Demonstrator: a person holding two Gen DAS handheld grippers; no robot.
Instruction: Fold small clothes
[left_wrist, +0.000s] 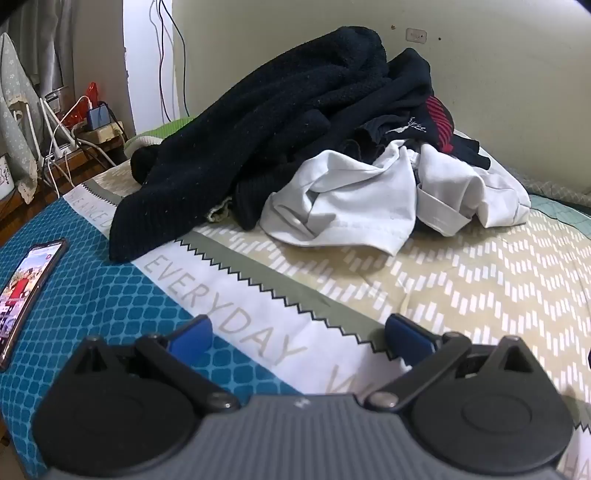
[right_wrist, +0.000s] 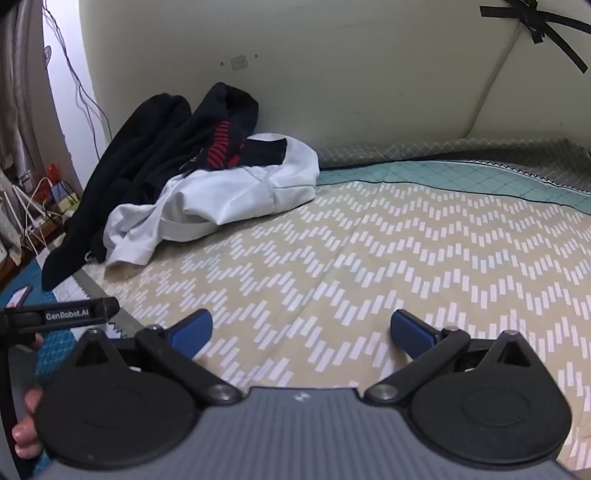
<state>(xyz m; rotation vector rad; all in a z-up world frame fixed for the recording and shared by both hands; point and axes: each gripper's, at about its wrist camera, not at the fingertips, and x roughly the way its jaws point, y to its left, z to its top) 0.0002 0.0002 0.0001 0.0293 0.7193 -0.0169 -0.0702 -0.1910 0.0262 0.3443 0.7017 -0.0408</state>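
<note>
A heap of clothes lies on the bed against the wall. It holds a big dark knit garment (left_wrist: 258, 122), a crumpled white garment (left_wrist: 354, 199) and a dark piece with red stripes (left_wrist: 441, 122). The same heap shows at the left of the right wrist view: the dark garment (right_wrist: 122, 173), the white garment (right_wrist: 236, 192), the red-striped piece (right_wrist: 221, 147). My left gripper (left_wrist: 297, 338) is open and empty, low over the bedspread, short of the heap. My right gripper (right_wrist: 301, 334) is open and empty over the chevron-patterned spread, well to the right of the heap.
A phone (left_wrist: 22, 295) with a lit screen lies on the blue part of the bedspread (left_wrist: 110, 314). A side table with cables and chargers (left_wrist: 85, 125) stands left of the bed. The wall (right_wrist: 369, 74) runs behind the bed. The left gripper's body (right_wrist: 62, 315) shows at left.
</note>
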